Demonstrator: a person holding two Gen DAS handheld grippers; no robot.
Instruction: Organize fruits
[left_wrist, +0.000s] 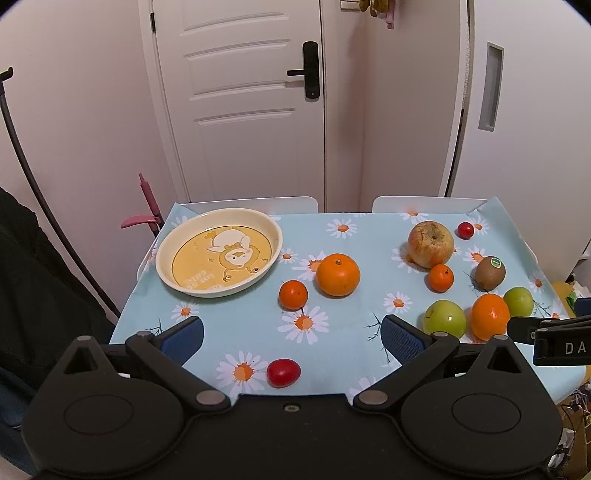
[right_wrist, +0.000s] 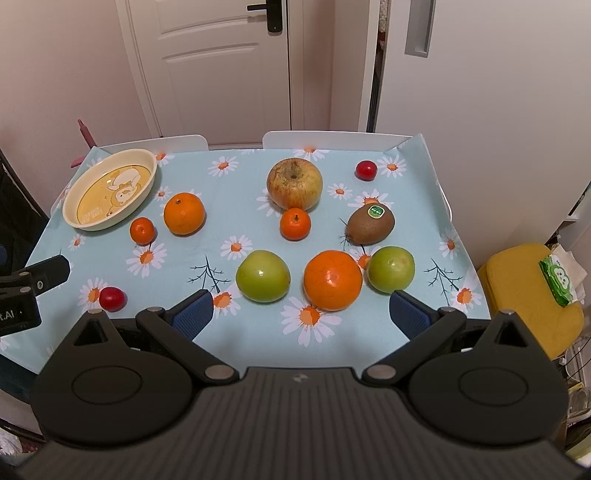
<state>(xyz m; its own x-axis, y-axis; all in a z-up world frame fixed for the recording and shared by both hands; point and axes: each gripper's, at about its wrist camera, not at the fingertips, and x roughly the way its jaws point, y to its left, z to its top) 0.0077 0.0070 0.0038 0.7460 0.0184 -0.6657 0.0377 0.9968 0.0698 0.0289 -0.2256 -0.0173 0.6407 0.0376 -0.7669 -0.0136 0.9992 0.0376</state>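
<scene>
Ten pieces of fruit lie loose on your desk (right_wrist: 184, 266), all of them outside the plate (left_wrist: 271, 254), which sits at the far left corner with only its duck picture showing. Your left claw (left_wrist: 291, 338) is spread wide above the near left part of the daisy cloth, pinching nothing, with a cherry tomato (left_wrist: 283, 373) lying between its blue pads (left_wrist: 402, 338). Just beyond it sit a small tangerine (left_wrist: 293, 294) and, beside that on the right, a large orange (left_wrist: 337, 274). Your right claw (right_wrist: 301, 314) is also spread and holds nothing, hovering near the front row: a green apple (right_wrist: 263, 275), a second orange (right_wrist: 332, 280) and another green apple (right_wrist: 391, 269), the last two almost touching. Farther back you see a kiwi (right_wrist: 370, 225) with a green sticker, a second tangerine (right_wrist: 295, 223) right against a big yellow-red apple (right_wrist: 294, 184), and a second cherry tomato (right_wrist: 366, 170) near the far right corner.
</scene>
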